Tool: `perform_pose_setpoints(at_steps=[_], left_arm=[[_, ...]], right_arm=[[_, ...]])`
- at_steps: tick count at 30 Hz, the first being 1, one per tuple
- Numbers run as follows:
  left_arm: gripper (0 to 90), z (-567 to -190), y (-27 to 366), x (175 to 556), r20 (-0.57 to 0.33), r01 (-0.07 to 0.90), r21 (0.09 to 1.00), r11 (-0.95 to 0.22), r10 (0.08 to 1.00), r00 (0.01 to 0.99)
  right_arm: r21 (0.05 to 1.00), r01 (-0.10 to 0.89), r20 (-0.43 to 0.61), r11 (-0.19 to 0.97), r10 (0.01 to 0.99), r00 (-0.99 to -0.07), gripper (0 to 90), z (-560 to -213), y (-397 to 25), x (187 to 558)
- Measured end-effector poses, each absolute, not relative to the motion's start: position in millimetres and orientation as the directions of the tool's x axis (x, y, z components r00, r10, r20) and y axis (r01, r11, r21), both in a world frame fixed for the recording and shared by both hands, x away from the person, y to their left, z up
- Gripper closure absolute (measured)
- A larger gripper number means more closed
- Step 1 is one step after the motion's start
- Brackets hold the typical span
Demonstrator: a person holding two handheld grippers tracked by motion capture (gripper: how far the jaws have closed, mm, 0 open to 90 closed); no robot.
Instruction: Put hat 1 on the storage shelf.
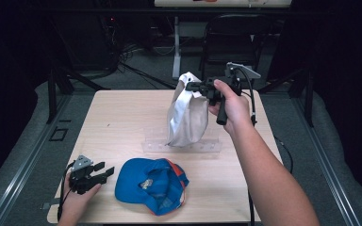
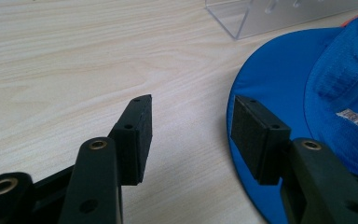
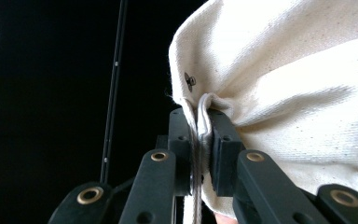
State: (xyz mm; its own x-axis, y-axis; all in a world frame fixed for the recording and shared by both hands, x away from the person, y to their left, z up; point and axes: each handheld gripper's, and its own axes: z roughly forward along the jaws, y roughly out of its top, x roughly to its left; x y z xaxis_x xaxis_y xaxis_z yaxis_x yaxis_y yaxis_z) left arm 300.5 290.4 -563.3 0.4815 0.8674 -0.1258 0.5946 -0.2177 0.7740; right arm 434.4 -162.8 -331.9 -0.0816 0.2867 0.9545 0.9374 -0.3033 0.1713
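High view shows my right tool (image 1: 194,86) clenched on the cream hat (image 1: 187,116), hanging over the clear rack (image 1: 181,146) mid-surface, while my left tool (image 1: 101,171) rests released beside the blue cap (image 1: 151,184).

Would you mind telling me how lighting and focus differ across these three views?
High view: the table is lit, the room around it nearly black. Left gripper view: the blue cap is sharp and evenly lit. Right gripper view: the white cloth is bright against black, its near jaws slightly soft.
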Motion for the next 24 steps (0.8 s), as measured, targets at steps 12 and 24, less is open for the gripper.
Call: perform_pose_setpoints(at_steps=[12,24], left_arm=[[48.8,-563,290,301,-0.129,0.599,0.769,-0.223,0.864,0.487],[48.8,-563,290,301,-0.128,0.598,0.769,-0.225,0.862,0.49]], right_arm=[[0.162,0.939,0.952,-0.302,0.299,-0.067,81.6,-337,-147,444],[0.158,0.94,0.945,-0.301,0.323,-0.056,81.6,-342,-135,451]])
